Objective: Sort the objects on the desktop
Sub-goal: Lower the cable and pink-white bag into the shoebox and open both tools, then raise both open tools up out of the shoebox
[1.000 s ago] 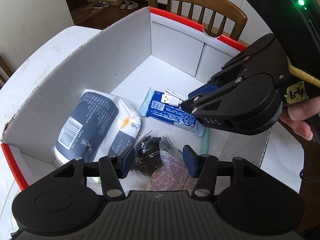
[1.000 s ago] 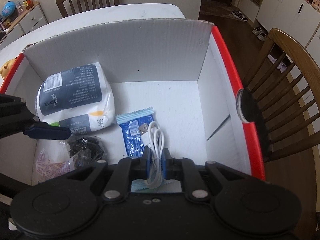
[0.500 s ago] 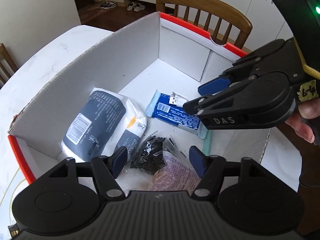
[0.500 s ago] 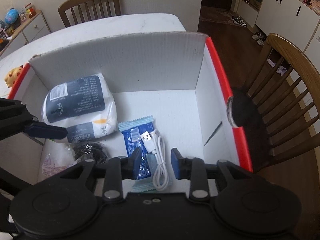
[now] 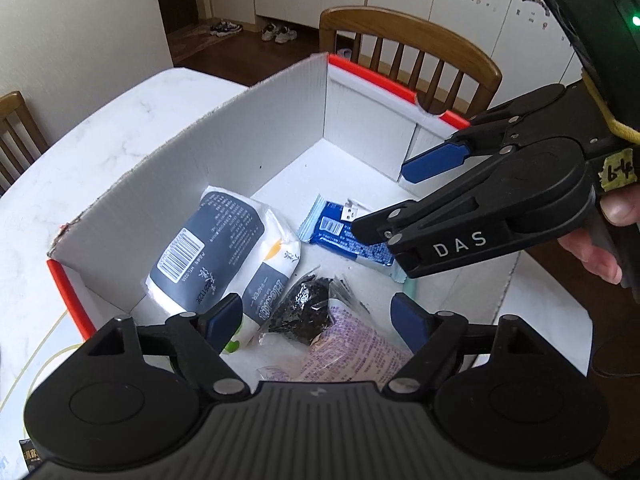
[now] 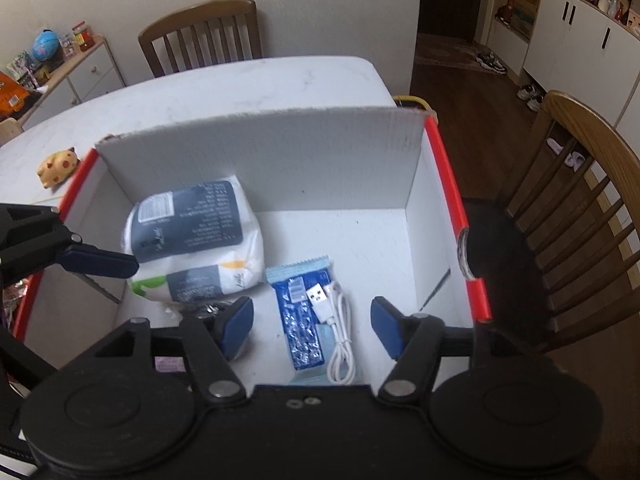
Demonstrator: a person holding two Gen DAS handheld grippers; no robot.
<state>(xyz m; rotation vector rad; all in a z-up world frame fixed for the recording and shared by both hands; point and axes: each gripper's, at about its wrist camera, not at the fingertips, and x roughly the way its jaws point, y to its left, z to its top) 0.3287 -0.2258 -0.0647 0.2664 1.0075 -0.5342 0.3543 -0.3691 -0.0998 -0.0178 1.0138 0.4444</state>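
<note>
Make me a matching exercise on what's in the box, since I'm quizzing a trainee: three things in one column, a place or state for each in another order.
Things:
1. white USB cable
2. tissue pack
3. right gripper

Places or states:
A. jaws open, holding nothing
B. lying on the blue snack packet
C. against the box's far wall, at the left

Pairs: 1-B, 2-C, 3-A

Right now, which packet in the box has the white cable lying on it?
The blue foil snack packet, right of the large white tissue pack; the coiled white USB cable rests on it alone.

Black hand-held gripper (image 5: 318, 322); blue pads (image 5: 410, 322); silver screws.
</note>
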